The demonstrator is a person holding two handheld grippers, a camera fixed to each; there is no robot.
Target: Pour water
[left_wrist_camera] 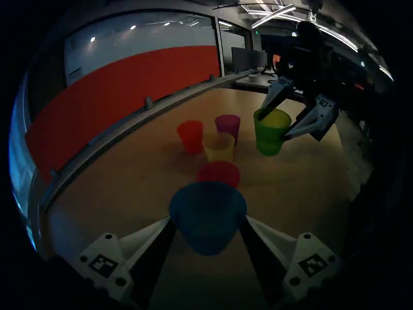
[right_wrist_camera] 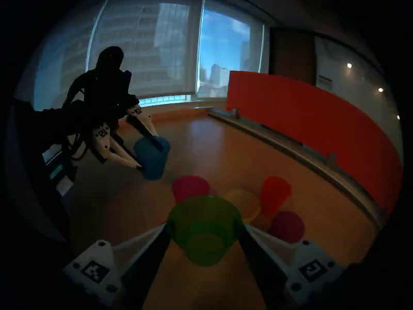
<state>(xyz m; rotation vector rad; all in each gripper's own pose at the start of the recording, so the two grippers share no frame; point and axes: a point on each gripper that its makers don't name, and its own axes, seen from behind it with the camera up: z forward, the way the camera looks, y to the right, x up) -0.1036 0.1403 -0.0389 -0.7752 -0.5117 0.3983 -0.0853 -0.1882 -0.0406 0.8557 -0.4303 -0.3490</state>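
Note:
My left gripper (left_wrist_camera: 208, 223) is shut on an upright blue cup (left_wrist_camera: 208, 206), low over the wooden table (left_wrist_camera: 129, 191). Across the table my right gripper (left_wrist_camera: 272, 126) is shut on a green cup (left_wrist_camera: 269, 139), also upright. In the right gripper view the green cup (right_wrist_camera: 204, 232) sits between my right gripper's (right_wrist_camera: 204, 230) fingers, and the left gripper (right_wrist_camera: 149, 155) holds the blue cup (right_wrist_camera: 153, 161) at the far left. Whether either cup holds water I cannot tell.
Between the two held cups stand a red cup (left_wrist_camera: 219, 173), a yellow cup (left_wrist_camera: 219, 146), an orange cup (left_wrist_camera: 191, 136) and a purple cup (left_wrist_camera: 227, 126). A red wall panel (left_wrist_camera: 118, 93) runs along the table's edge. A person (right_wrist_camera: 103, 77) shows as a dark shape behind the left gripper.

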